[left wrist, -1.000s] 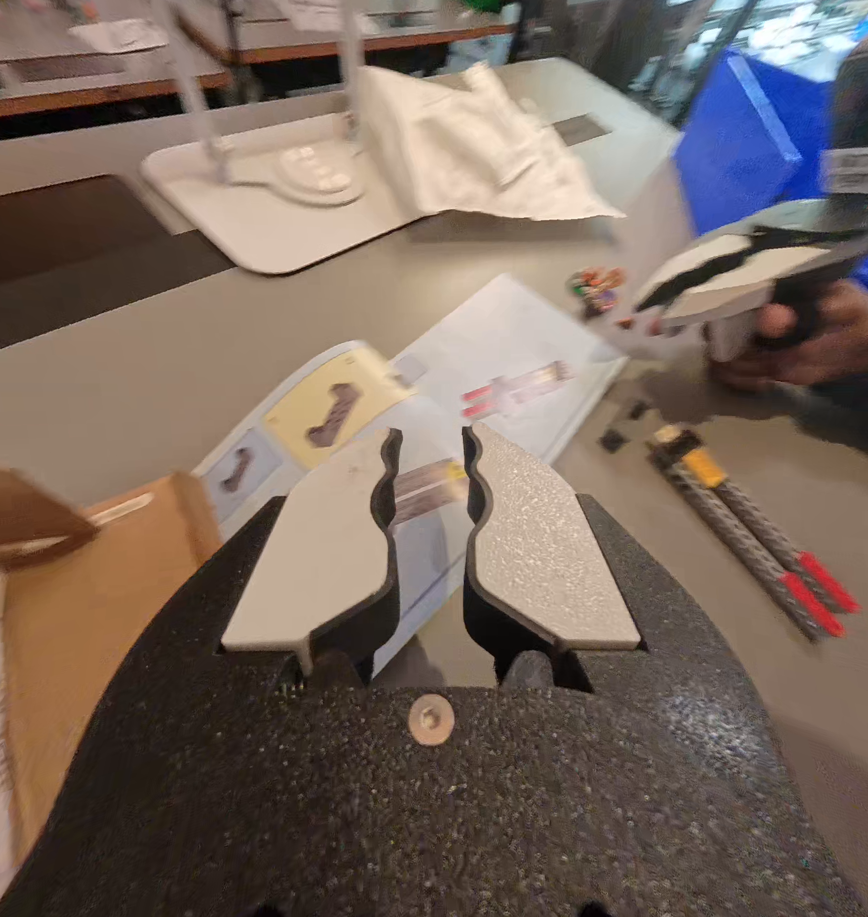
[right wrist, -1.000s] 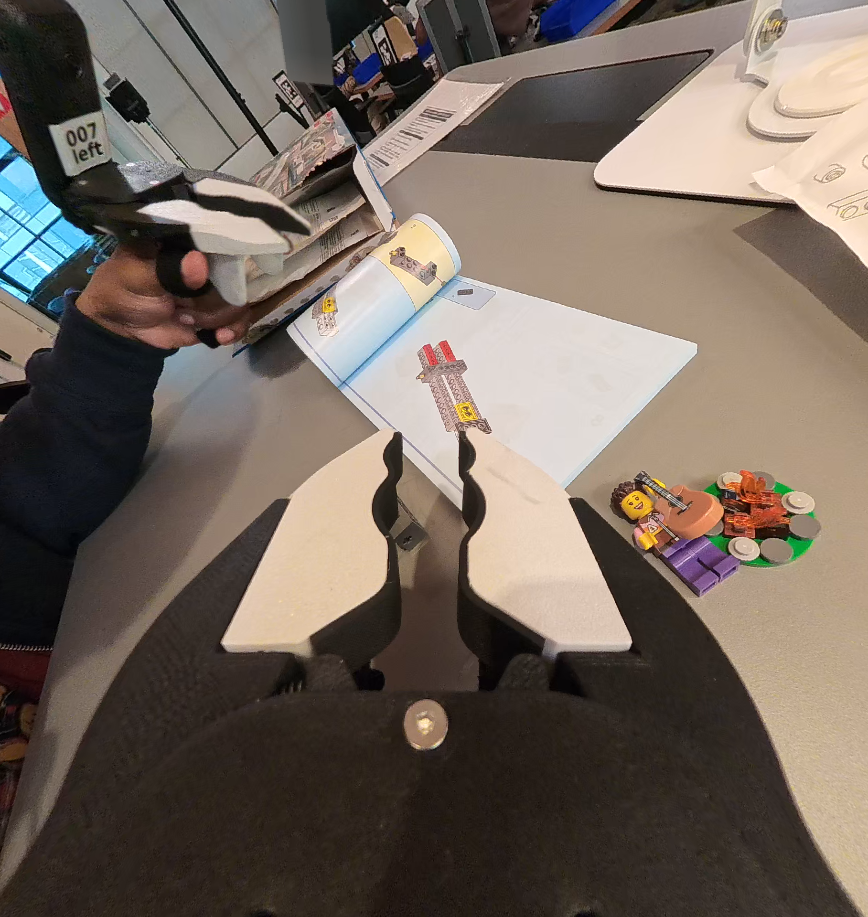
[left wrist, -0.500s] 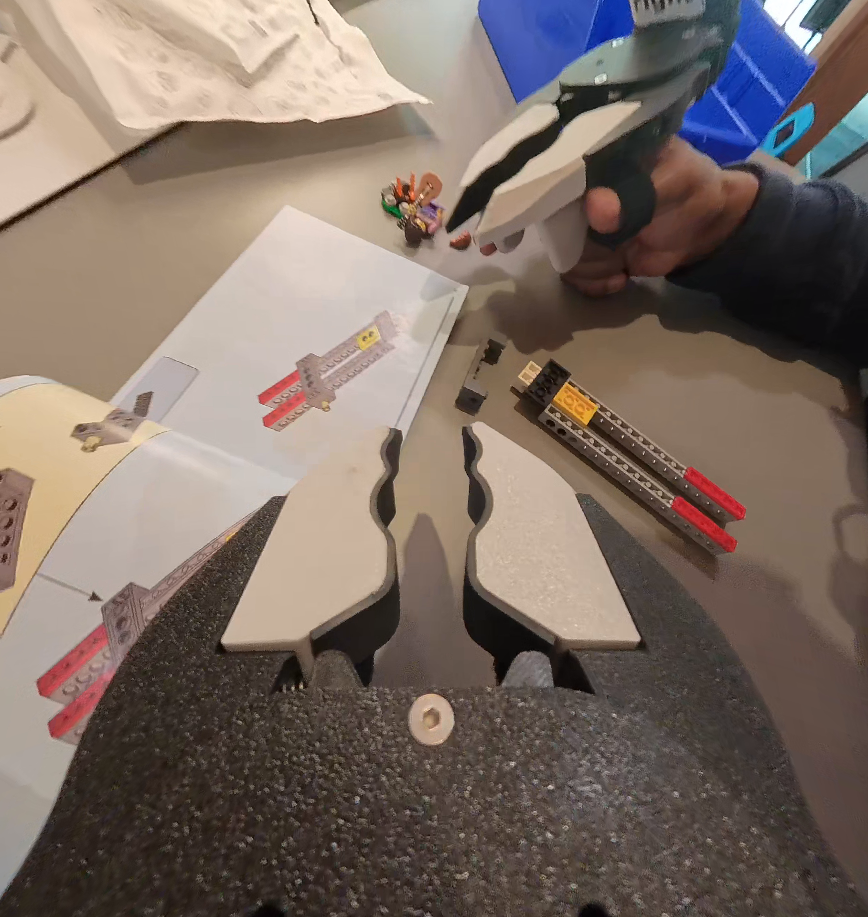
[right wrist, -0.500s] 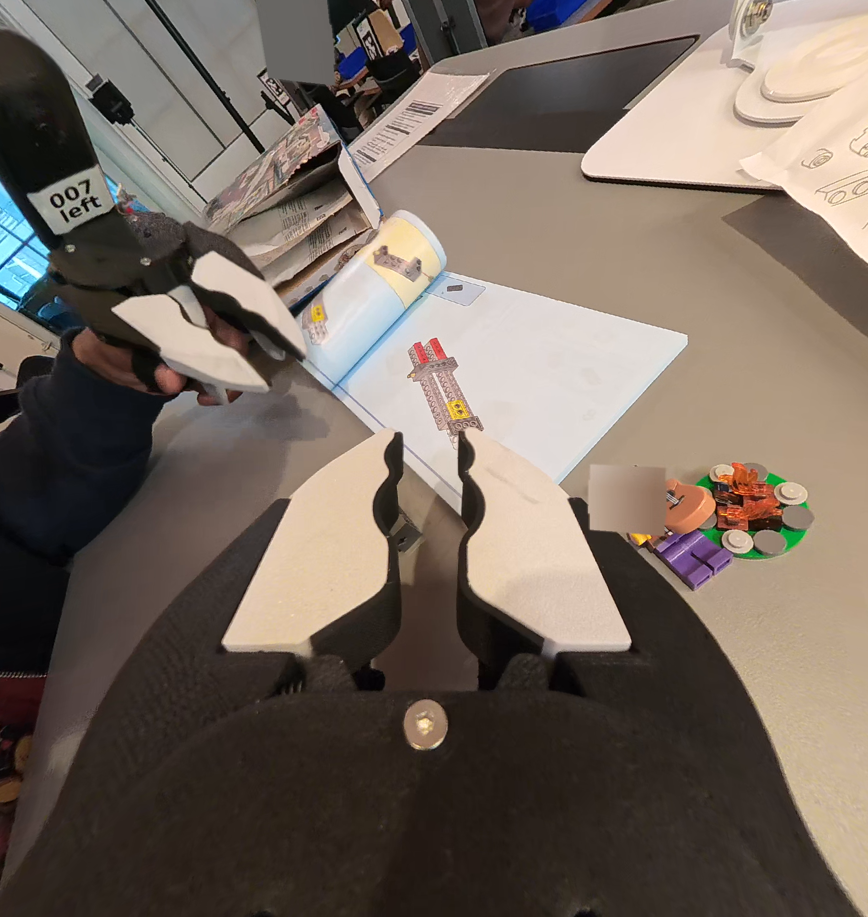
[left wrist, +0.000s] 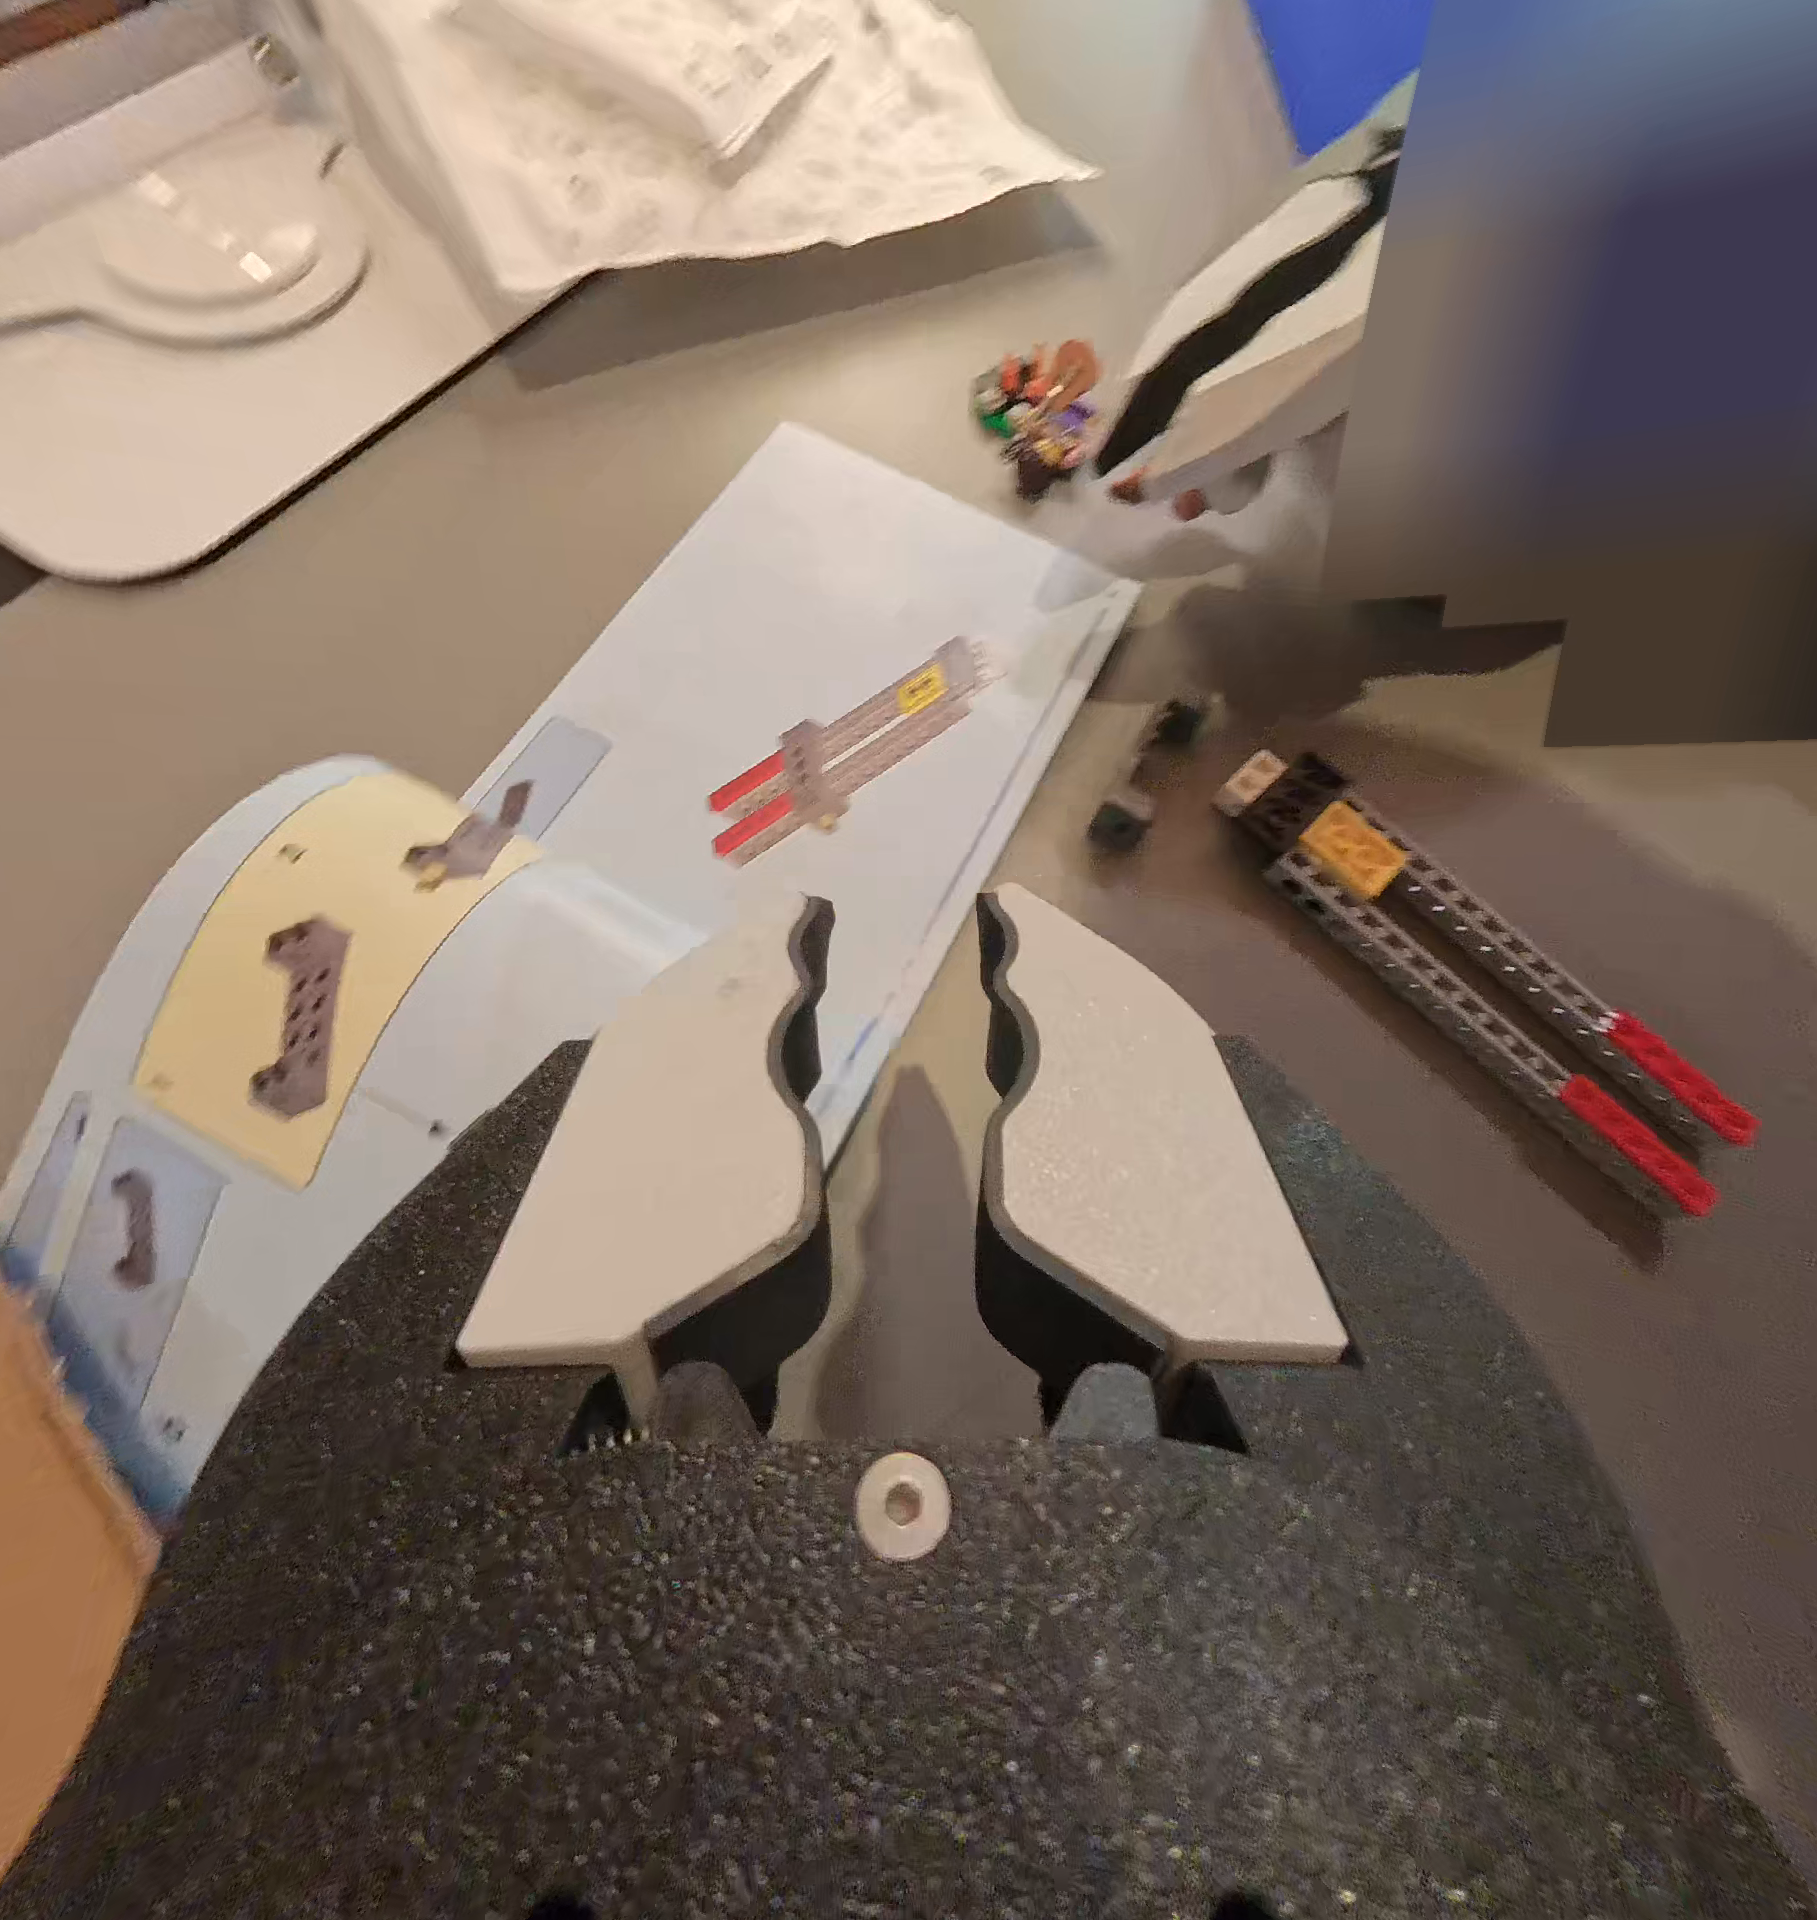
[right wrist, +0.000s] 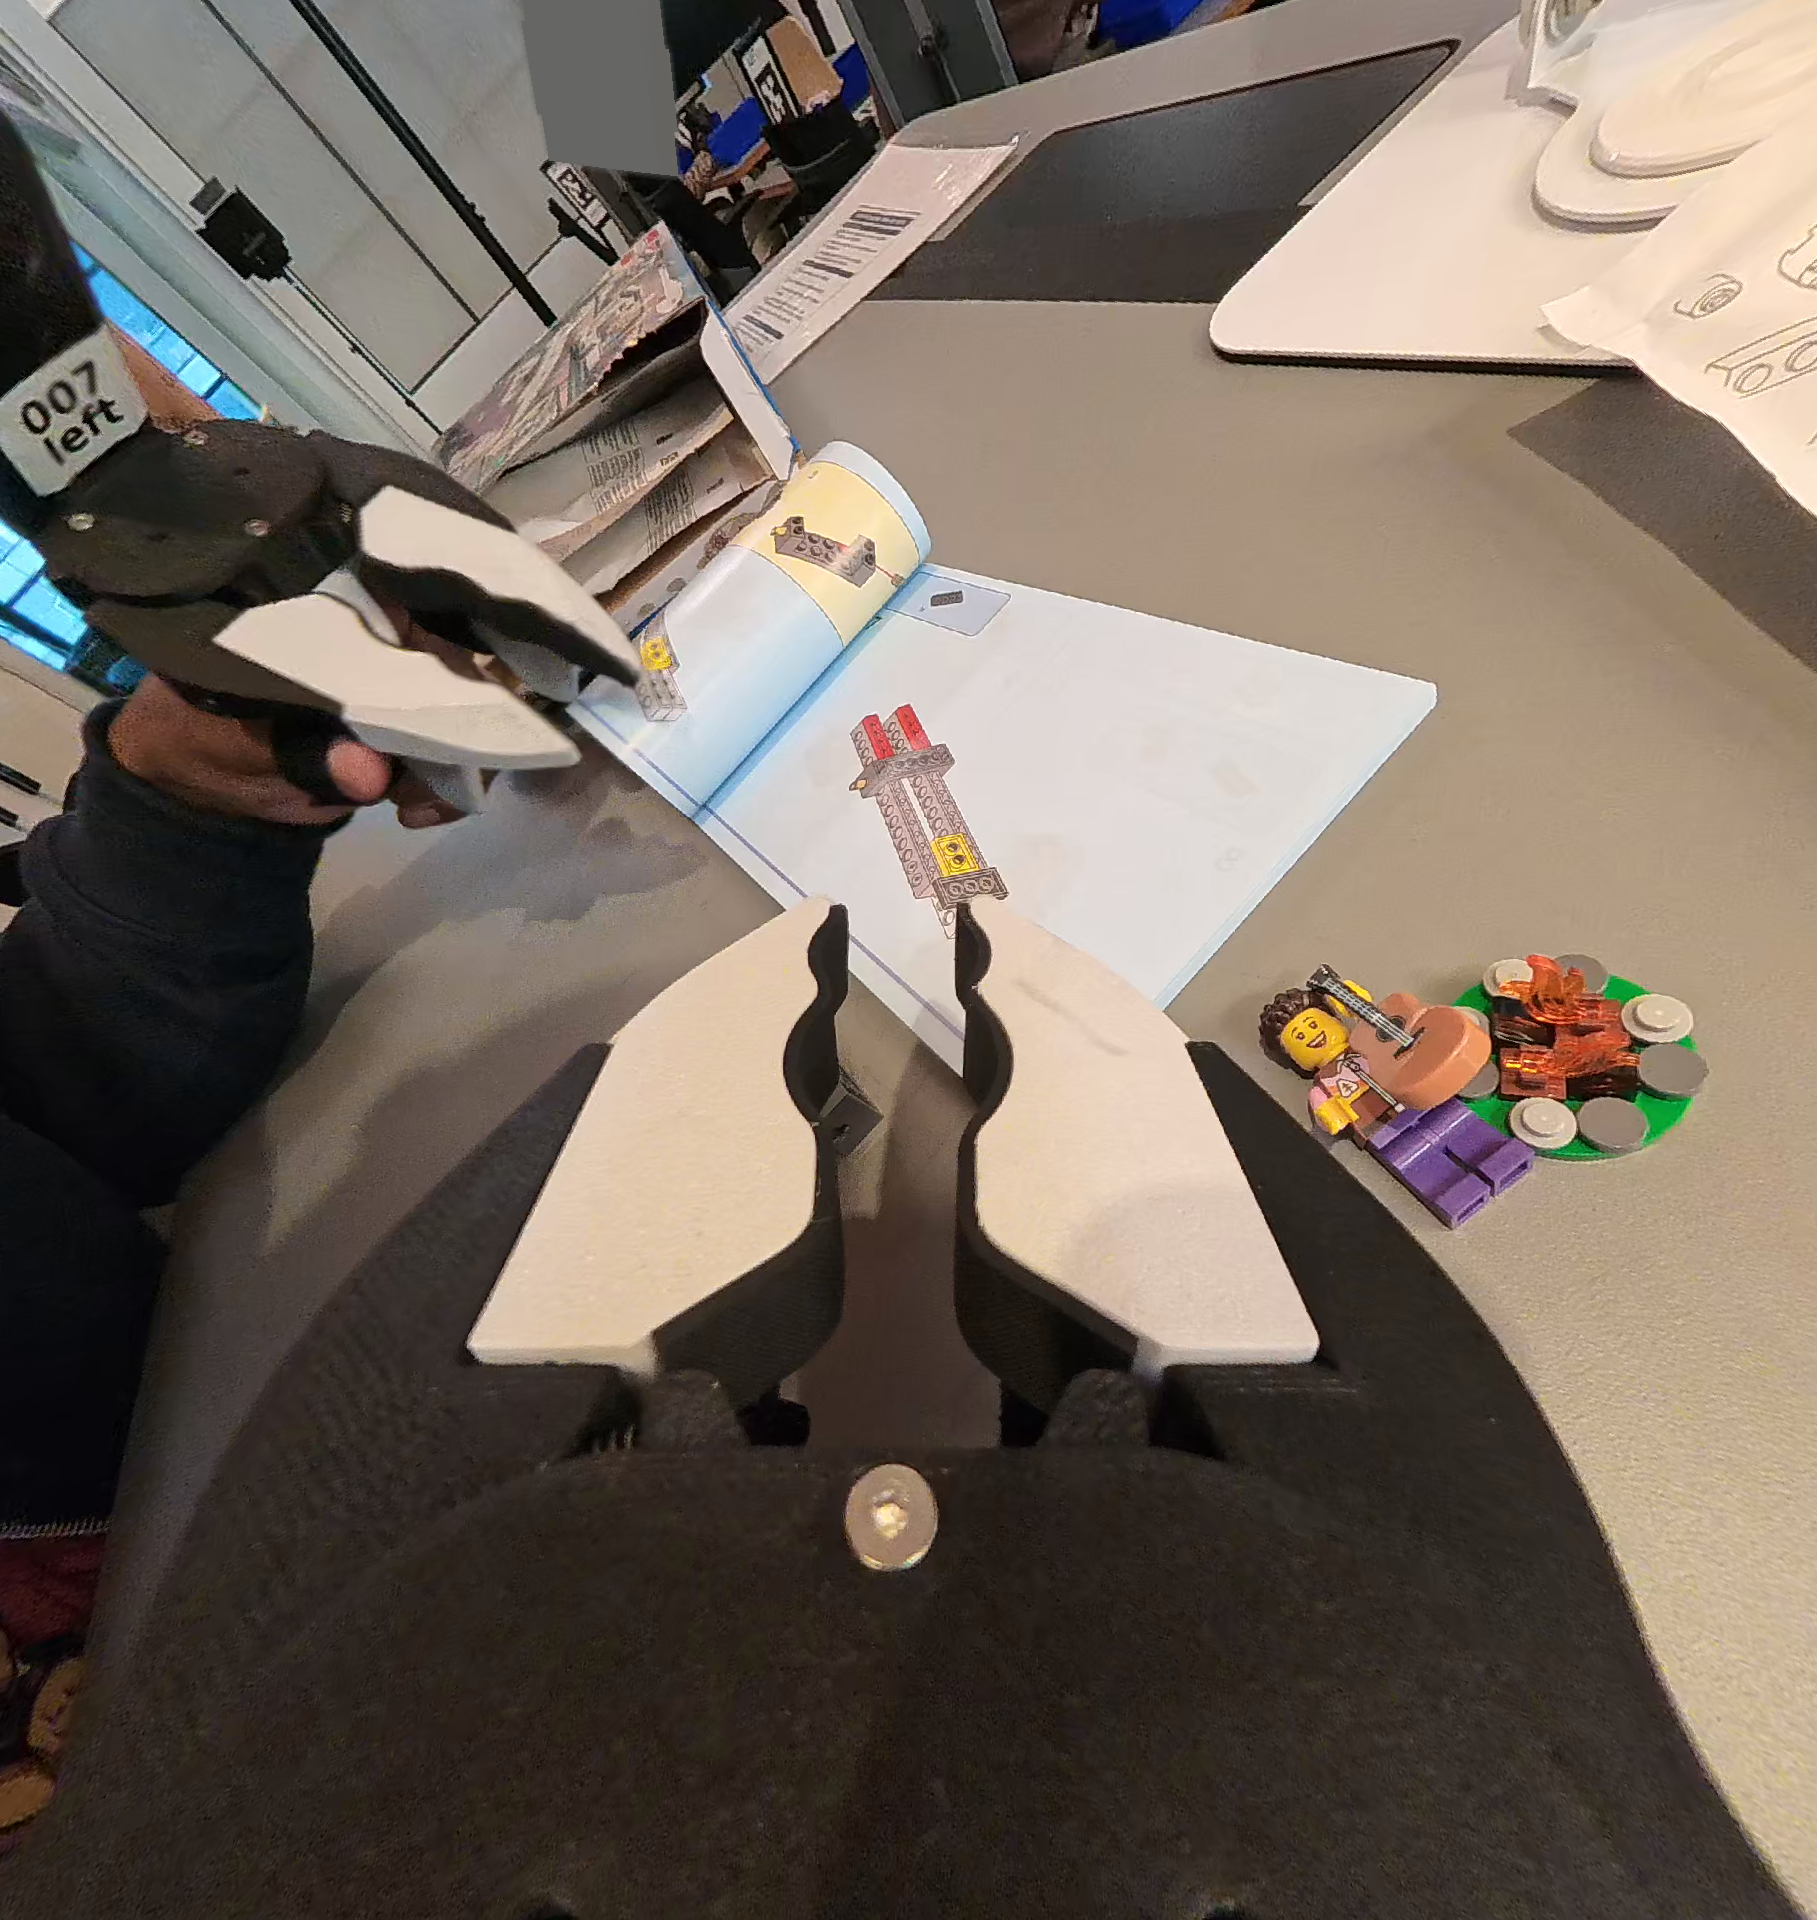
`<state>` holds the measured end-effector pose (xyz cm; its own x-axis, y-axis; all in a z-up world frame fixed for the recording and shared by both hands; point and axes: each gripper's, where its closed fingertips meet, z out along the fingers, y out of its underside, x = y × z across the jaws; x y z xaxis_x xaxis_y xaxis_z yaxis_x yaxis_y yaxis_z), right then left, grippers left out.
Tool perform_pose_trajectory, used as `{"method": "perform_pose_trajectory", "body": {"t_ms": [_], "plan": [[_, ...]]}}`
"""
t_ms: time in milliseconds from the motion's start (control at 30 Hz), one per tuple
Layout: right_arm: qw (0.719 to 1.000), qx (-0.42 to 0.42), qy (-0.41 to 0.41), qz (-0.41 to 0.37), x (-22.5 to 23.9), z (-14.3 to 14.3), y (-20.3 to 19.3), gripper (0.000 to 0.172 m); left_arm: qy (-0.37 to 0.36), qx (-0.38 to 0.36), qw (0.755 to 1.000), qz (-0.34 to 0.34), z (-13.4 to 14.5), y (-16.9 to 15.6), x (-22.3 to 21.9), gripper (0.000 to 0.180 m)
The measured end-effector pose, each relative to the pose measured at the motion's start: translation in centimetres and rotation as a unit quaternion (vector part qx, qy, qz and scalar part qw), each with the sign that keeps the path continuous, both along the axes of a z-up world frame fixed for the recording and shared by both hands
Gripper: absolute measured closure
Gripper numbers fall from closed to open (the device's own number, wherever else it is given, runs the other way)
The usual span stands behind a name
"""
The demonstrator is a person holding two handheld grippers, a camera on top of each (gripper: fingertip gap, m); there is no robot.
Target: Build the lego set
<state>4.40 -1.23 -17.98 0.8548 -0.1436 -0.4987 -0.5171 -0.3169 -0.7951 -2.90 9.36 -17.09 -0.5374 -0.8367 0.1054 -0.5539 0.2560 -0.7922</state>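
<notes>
The left tool (left wrist: 904,914) hung above the grey surface (left wrist: 260,644) with its two pale, grainy fingers (left wrist: 1091,1091) spread a little way apart and nothing between them; below the gap lay the near edge of an open instruction booklet (left wrist: 831,582). The right tool (right wrist: 893,925) also stood slightly parted and held nothing, over the same booklet's edge, with a small grey brick (right wrist: 850,1117) lying on the surface beneath its fingers.

Both tools had rough, speckled black bodies and flat, wavy-edged finger plates. The booklet was glossy pale blue, one page curled up into a roll with a yellow panel. Beside it lay a long assembly (left wrist: 1455,966) of two studded grey beams with red ends and a yellow brick. Farther off sat a toy figure with a guitar (right wrist: 1392,1049) against a round green plate (right wrist: 1590,1060) of orange flame pieces. A smooth white board (left wrist: 208,416) and crumpled printed paper (left wrist: 696,135) lay toward the far edge.
</notes>
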Motion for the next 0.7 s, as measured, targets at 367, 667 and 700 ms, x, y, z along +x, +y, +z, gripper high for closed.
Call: {"method": "perform_pose_trajectory", "body": {"t_ms": [367,667,700], "plan": [[1.0,-0.004,0.003,0.003,-0.1,-0.1,0.1,0.152,0.072,0.016,0.993,0.09,-1.8,4.5,-0.5,0.152],[1.0,-0.004,0.003,0.002,-0.1,-0.1,0.1,0.152,0.064,0.015,0.994,0.085,-1.5,4.3,-0.5,0.152],[1.0,-0.004,0.002,0.002,-0.1,-0.1,0.1,0.152,0.062,0.016,0.994,0.085,-1.4,4.3,-0.5,0.152]]}}
